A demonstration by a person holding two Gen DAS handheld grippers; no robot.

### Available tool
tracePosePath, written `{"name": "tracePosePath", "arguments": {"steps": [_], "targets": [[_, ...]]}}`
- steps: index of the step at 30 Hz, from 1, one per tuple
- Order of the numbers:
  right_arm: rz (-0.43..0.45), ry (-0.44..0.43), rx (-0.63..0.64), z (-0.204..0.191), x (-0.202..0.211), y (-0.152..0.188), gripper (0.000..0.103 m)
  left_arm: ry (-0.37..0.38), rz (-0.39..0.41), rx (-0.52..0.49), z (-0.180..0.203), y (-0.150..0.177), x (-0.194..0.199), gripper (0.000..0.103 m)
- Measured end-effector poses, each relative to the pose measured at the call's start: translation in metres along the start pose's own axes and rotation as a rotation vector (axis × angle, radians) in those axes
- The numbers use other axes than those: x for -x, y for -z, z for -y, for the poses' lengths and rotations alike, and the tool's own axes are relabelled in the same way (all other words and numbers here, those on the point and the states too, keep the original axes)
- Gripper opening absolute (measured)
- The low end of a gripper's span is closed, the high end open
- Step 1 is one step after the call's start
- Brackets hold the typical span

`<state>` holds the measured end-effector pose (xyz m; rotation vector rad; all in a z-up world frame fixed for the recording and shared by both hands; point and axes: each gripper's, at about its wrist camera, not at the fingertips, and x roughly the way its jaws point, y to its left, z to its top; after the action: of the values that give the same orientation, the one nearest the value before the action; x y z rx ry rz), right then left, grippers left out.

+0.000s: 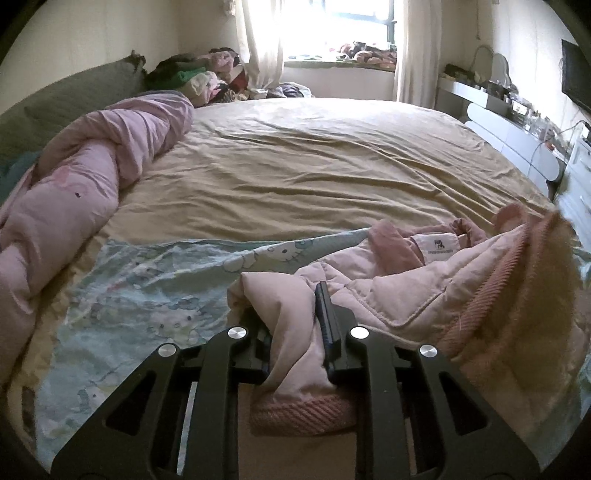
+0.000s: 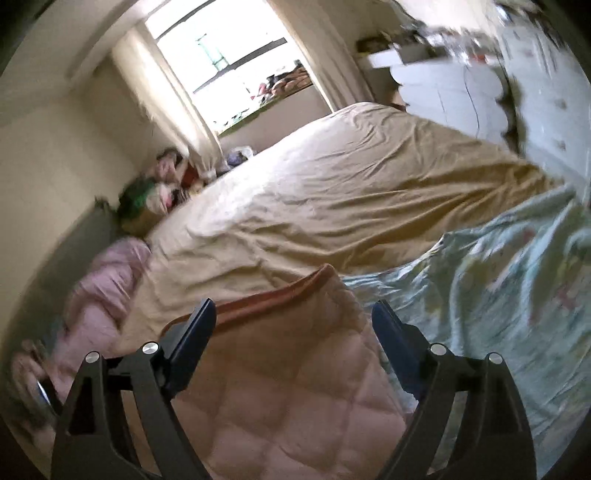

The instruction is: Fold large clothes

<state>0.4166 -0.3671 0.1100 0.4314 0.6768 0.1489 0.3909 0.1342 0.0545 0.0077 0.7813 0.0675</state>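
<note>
From the left wrist view, the left black two-finger gripper [image 1: 295,325] is squeezed tight on a fold of the soft pale pink quilted jacket [image 1: 399,295], and the cloth bunches up between its fingers [image 1: 327,317]. A ribbed pink knit cuff [image 1: 303,413] hangs just under the jaws. The jacket lies in a heap at the near right side of the big bed, with its white neck label [image 1: 437,243] facing up. Under it is a light blue cartoon-print sheet [image 1: 147,291], and past that the wide tan bed cover [image 1: 314,166] is wrinkled but bare. A long rolled-up pink blanket [image 1: 74,192] runs down the left side. A pile of mixed clothes [image 1: 199,77] sits at the far corner by the bright window with cream curtains [image 1: 332,26], and a white dresser [image 1: 517,129] stands on the right. From the right wrist view — tilted and a bit blurry — the right black two-finger gripper [image 2: 293,325] has its jaws spread wide apart. The pink quilted jacket lies flat under and between them, but the fingers [image 2: 195,332] do not pinch it. Its darker pink edge trim [image 2: 266,295] points up the bed, and the blue sheet lies to the right.
</note>
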Motion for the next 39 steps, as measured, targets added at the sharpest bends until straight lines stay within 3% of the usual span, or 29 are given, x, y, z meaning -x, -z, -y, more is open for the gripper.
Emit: {"name": "tracePosePath", "arguments": {"steps": [6,9,14,17,19,21,24,28,29,32,35,39], "targets": [[-0.096,0.056,0.328,-0.054,-0.029,0.069,0.086,0.023,-0.004,0.029,-0.001,-0.001,-0.006,0.018],[-0.160,0.035,0.388,-0.073,-0.049,0.105,0.084,0.039,0.011,0.022,-0.002,-0.002,0.001,0.024],[-0.196,0.017,0.416,-0.091,-0.069,0.134,0.085,0.067,0.030,0.027,-0.001,-0.004,0.013,0.033],[-0.199,0.029,0.405,-0.092,-0.079,0.139,0.086,0.058,0.026,0.034,0.002,-0.005,0.016,0.037],[-0.201,0.027,0.373,-0.089,-0.085,0.139,0.087,0.073,0.034,0.036,0.005,-0.006,0.021,0.045],[-0.202,0.039,0.357,-0.087,-0.089,0.138,0.087,0.092,0.045,0.030,0.008,-0.007,0.028,0.063],[-0.195,0.054,0.365,-0.089,-0.093,0.137,0.087,0.109,0.064,0.020,0.013,-0.008,0.039,0.072],[-0.189,0.067,0.379,-0.090,-0.095,0.139,0.087,0.118,0.095,0.021,0.016,-0.008,0.056,0.078],[-0.189,0.068,0.380,-0.089,-0.096,0.139,0.087,0.102,0.115,0.020,0.016,-0.008,0.060,0.093],[-0.186,0.072,0.380,-0.089,-0.095,0.139,0.086,0.060,0.208,-0.031,0.021,-0.010,0.088,0.094],[-0.173,0.055,0.353,-0.083,-0.085,0.129,0.086,0.007,0.217,-0.074,0.021,-0.008,0.099,0.094],[-0.094,0.052,0.316,-0.065,-0.046,0.111,0.087,-0.034,0.192,-0.078,0.010,0.006,0.093,0.094]]}}
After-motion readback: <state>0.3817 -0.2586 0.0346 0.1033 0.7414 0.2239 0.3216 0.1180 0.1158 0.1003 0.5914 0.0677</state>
